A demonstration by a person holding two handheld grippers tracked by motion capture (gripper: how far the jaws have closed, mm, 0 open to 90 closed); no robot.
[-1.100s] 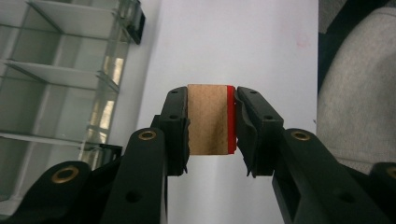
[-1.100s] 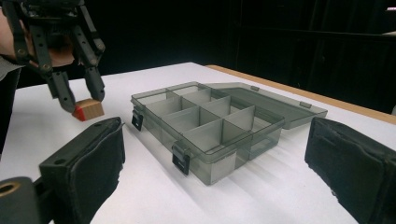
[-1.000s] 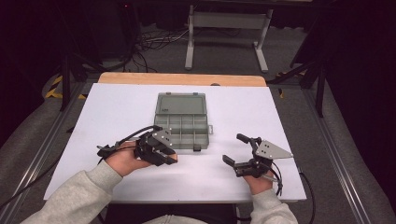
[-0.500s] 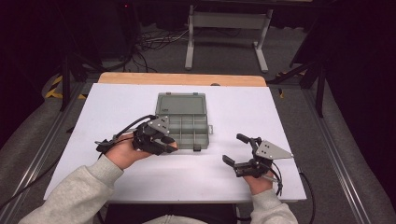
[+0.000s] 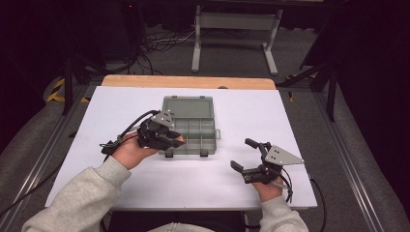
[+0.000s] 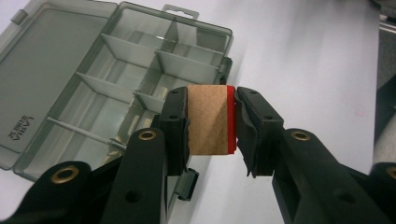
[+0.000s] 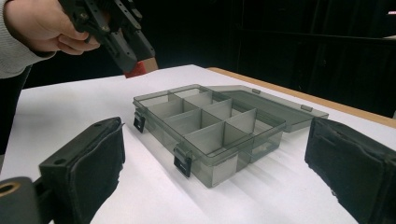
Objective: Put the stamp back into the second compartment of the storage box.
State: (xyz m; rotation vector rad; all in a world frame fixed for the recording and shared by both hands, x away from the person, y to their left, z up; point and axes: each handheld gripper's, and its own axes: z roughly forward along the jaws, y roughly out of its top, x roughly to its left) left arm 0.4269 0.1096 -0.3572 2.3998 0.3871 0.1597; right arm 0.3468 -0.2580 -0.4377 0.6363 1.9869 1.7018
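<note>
A grey see-through compartment box (image 5: 189,126) lies open on the white table (image 5: 290,116), its lid folded back on the far side. My left gripper (image 5: 177,140) hangs over the box's near left corner, shut on a tan block with a red face (image 6: 211,119). The same box (image 6: 116,88) lies below and to the left of that block. The box (image 7: 210,128) also sits between my right gripper's two wide-apart pads (image 7: 93,168). My right gripper (image 5: 244,154) rests open on the table near the front right, with nothing in it. The left gripper (image 7: 123,44) and its block (image 7: 140,67) hover at the upper left.
A wooden strip (image 5: 188,82) runs along the table's far edge. Beyond it, on the dark floor, are a metal stand (image 5: 232,34) and cables (image 5: 159,46). A black cable (image 5: 130,130) trails from the left gripper across the table.
My left gripper has moved a little away from me and to the right with the block, and now reaches over the box's near left corner. The right gripper has stayed where it was.
</note>
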